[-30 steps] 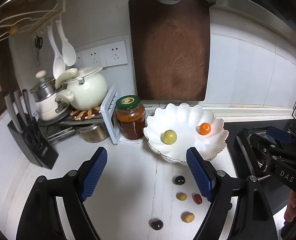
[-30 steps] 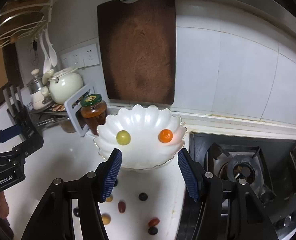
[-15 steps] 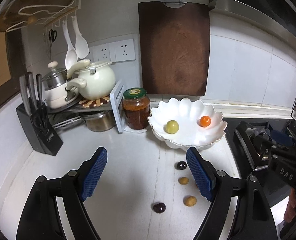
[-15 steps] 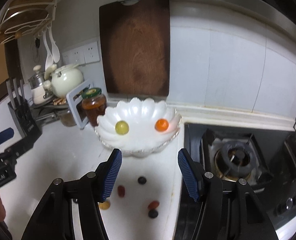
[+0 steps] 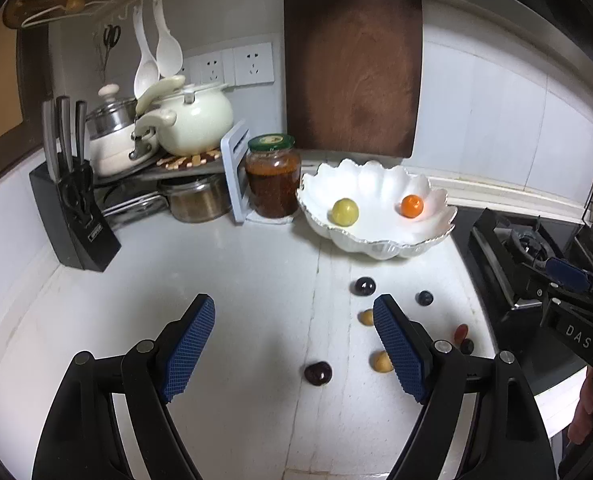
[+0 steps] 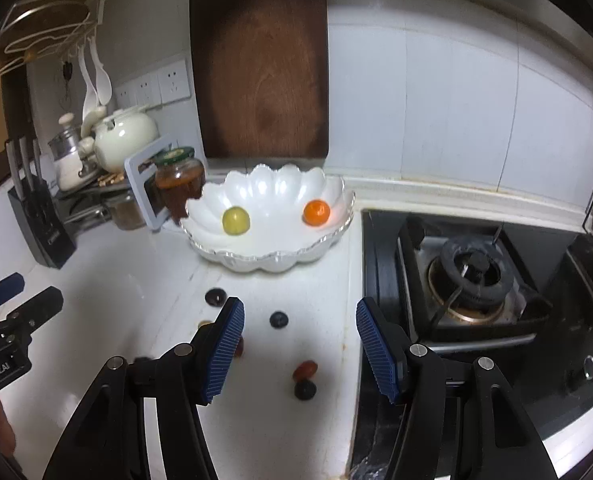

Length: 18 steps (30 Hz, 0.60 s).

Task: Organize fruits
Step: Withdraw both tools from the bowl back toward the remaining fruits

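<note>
Left wrist view: left gripper [image 5: 294,338] spread wide, empty, above the white counter [image 5: 216,280]. Right gripper [image 6: 298,338] likewise parted, gripping nothing. Loose small fruits [image 5: 318,373] lie scattered just before the scalloped bowl [image 5: 436,236]; inside it rest a yellow fruit [image 5: 345,211] and an orange fruit [image 5: 411,205].

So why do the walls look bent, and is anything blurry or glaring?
Left wrist view: fisheye lens bows the cutting board and wall tiles, corners go black. Right wrist view: same bending, slightly soft overall, with glare on the white bowl rim beside the orange fruit.
</note>
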{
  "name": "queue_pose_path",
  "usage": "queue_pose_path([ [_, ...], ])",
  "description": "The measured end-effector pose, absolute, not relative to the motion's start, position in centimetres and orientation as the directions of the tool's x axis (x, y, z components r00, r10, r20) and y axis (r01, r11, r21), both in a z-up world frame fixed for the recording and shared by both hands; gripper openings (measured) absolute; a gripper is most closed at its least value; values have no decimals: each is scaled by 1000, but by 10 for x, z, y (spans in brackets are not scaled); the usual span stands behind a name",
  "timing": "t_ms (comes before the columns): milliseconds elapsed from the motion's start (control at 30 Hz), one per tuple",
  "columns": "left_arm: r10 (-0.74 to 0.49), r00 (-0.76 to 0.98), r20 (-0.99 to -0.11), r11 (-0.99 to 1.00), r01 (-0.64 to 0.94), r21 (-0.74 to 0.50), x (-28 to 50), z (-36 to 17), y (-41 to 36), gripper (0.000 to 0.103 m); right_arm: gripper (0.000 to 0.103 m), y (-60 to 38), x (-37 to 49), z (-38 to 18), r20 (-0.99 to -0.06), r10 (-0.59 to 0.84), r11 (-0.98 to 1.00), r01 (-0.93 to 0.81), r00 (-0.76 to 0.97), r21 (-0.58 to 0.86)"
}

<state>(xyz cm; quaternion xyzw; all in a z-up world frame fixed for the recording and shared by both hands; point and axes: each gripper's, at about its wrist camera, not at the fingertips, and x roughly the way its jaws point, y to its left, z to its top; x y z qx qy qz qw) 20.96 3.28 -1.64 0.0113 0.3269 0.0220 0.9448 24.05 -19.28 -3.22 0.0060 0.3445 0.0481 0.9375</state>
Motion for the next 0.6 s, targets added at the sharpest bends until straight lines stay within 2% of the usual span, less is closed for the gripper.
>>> queue_pose_path([
  [600,32,718,-695,999,-13,33,215,-64,32,81,59,-194,243,-89,-747,104,995,-62,657,83],
])
